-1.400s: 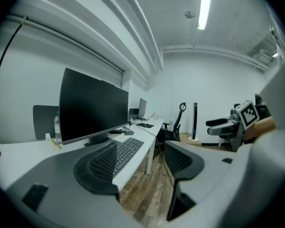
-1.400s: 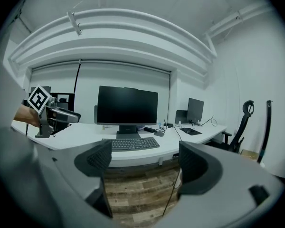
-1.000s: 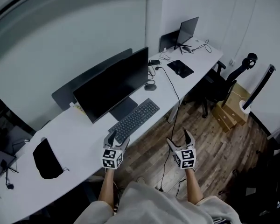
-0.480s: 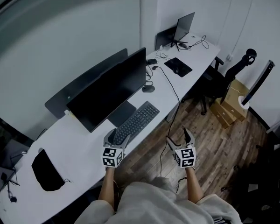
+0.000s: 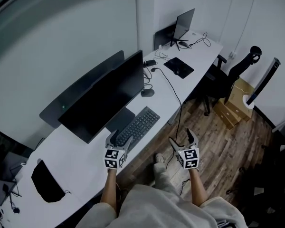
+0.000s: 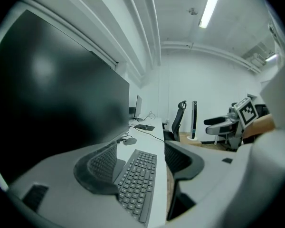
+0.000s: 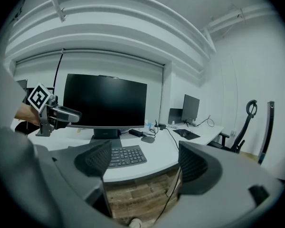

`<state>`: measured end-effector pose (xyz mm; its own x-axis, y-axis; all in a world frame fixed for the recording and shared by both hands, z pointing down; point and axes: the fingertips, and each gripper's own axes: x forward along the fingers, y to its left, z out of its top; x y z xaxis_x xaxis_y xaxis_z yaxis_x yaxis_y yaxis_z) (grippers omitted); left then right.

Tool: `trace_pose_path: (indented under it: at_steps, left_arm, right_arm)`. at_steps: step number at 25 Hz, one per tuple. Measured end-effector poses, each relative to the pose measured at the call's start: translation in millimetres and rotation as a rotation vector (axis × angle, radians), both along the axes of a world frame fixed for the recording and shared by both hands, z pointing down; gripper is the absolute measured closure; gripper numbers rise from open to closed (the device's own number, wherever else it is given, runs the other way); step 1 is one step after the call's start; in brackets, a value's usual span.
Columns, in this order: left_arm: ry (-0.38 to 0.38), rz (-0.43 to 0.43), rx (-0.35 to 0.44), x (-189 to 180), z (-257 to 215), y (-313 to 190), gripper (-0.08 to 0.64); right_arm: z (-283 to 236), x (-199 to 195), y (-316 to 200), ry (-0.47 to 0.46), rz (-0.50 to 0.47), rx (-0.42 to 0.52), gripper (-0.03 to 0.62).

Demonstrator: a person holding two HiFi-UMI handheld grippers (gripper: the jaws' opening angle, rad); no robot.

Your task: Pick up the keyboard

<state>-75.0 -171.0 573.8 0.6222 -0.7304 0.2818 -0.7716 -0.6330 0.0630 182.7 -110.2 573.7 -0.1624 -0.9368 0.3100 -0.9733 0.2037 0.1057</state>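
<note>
The dark keyboard (image 5: 137, 126) lies at an angle on the white desk (image 5: 85, 156), in front of the monitor. My left gripper (image 5: 119, 140) hovers at the keyboard's near end with its jaws wide open. In the left gripper view the keyboard (image 6: 137, 182) shows between and below the jaws of that gripper (image 6: 140, 156), which do not touch it. My right gripper (image 5: 182, 139) is open and holds nothing; it hangs over the wooden floor beside the desk edge. Seen from the right gripper (image 7: 145, 160), the keyboard (image 7: 126, 156) lies ahead to the left.
A large black monitor (image 5: 104, 96) stands behind the keyboard, with a mouse (image 5: 147, 92) beyond it. A cable (image 5: 178, 108) drops off the desk edge. Farther along are a mousepad (image 5: 179, 67) and a second screen (image 5: 181, 25). An office chair (image 5: 228, 77) and cardboard boxes (image 5: 235, 103) stand at the right. A black bag (image 5: 47, 182) lies on the desk's near end.
Both grippers have travelled along the desk towards its far end, so the desk and bag have slid to the lower left in the head view. A shoe now shows below. Both jaws stay open.
</note>
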Motion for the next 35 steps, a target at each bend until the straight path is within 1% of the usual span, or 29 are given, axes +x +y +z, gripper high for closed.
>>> trace_pose_path:
  at_steps: [6, 12, 19, 23, 26, 29, 32, 35]
  left_arm:
    - [-0.016, 0.001, -0.002, 25, 4, -49, 0.265]
    - [-0.014, -0.012, -0.013, 61, 9, -101, 0.265]
    - [-0.021, -0.039, -0.038, 95, 11, -150, 0.265]
    - [-0.032, -0.059, -0.05, 111, 11, -170, 0.265]
    - [-0.04, -0.088, -0.057, 113, 12, -183, 0.265]
    - [-0.047, -0.134, -0.075, 109, 18, -191, 0.265]
    - [-0.051, -0.194, -0.095, 97, 24, -197, 0.265]
    - [-0.054, -0.266, -0.117, 78, 30, -199, 0.265]
  right_arm:
    - [11, 21, -50, -0.018, -0.007, -0.011, 0.161]
    - [17, 54, -105, -0.026, -0.023, -0.019, 0.161]
    - [13, 98, -169, -0.015, -0.043, -0.018, 0.161]
    - [16, 112, -198, -0.025, -0.076, -0.037, 0.161]
    - [20, 114, -221, -0.03, -0.112, -0.051, 0.161]
    - [26, 110, -244, -0.032, -0.162, -0.064, 0.161]
    - [29, 97, -268, -0.036, -0.231, -0.077, 0.161]
    - [33, 79, -289, -0.039, -0.298, -0.087, 0.161]
